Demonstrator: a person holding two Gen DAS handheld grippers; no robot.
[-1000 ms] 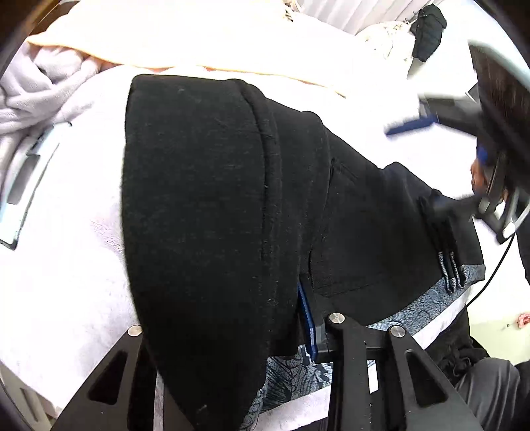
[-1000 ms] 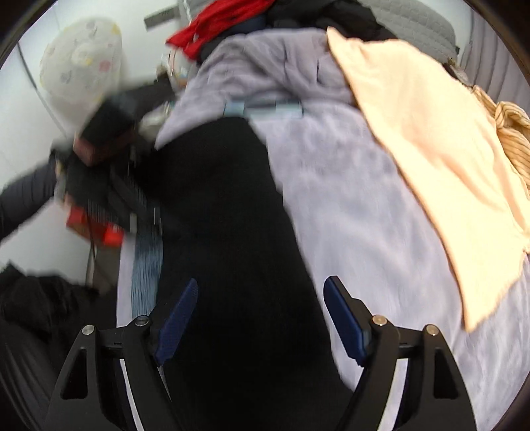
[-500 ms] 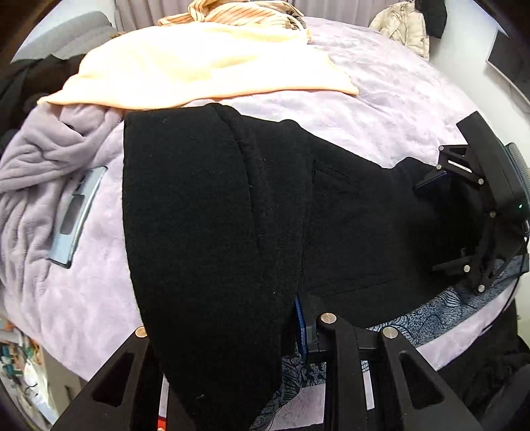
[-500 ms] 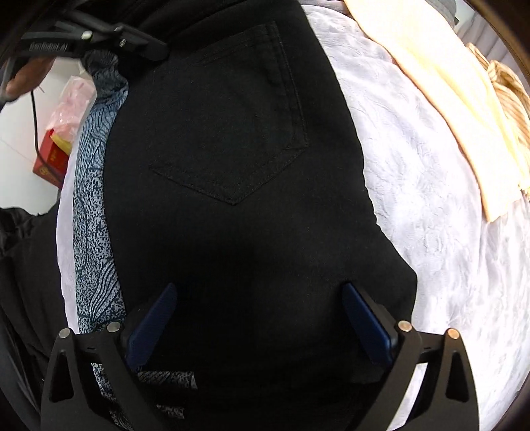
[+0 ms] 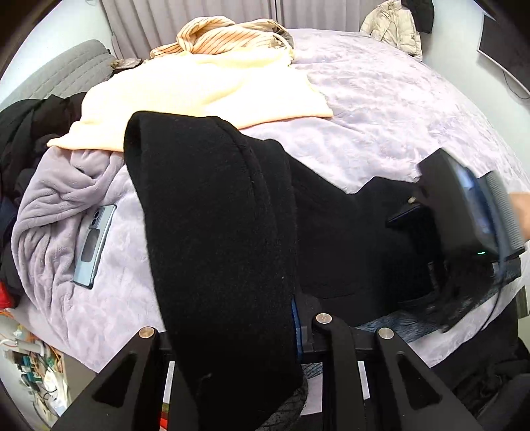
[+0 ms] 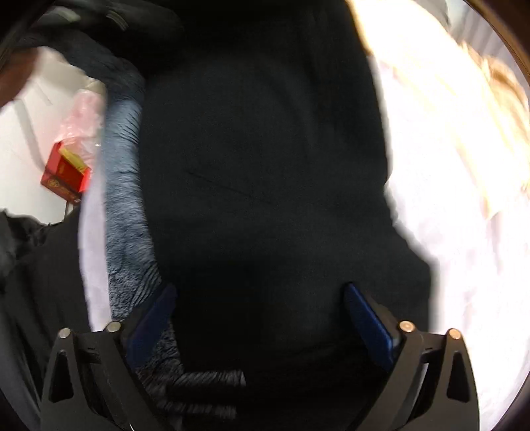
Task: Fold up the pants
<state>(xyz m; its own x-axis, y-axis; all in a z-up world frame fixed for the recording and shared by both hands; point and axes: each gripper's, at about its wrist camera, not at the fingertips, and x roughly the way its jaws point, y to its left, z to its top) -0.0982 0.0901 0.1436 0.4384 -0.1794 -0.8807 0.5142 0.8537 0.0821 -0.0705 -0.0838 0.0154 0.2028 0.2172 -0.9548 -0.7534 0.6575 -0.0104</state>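
Across the near edge of a lavender plush bed (image 5: pixel 381 109), black pants (image 5: pixel 331 238) lie spread, one leg lifted and draped toward the camera. My left gripper (image 5: pixel 232 335) is clamped on that leg; its left finger is hidden behind the cloth. My right gripper (image 6: pixel 258 318) stands wide, low over the waist, the view blurred, perhaps touching the fabric. A phone (image 5: pixel 94 245) lies toward the bed's left edge, a cream blanket (image 5: pixel 205 89) toward the far side before grey curtains (image 5: pixel 198 20).
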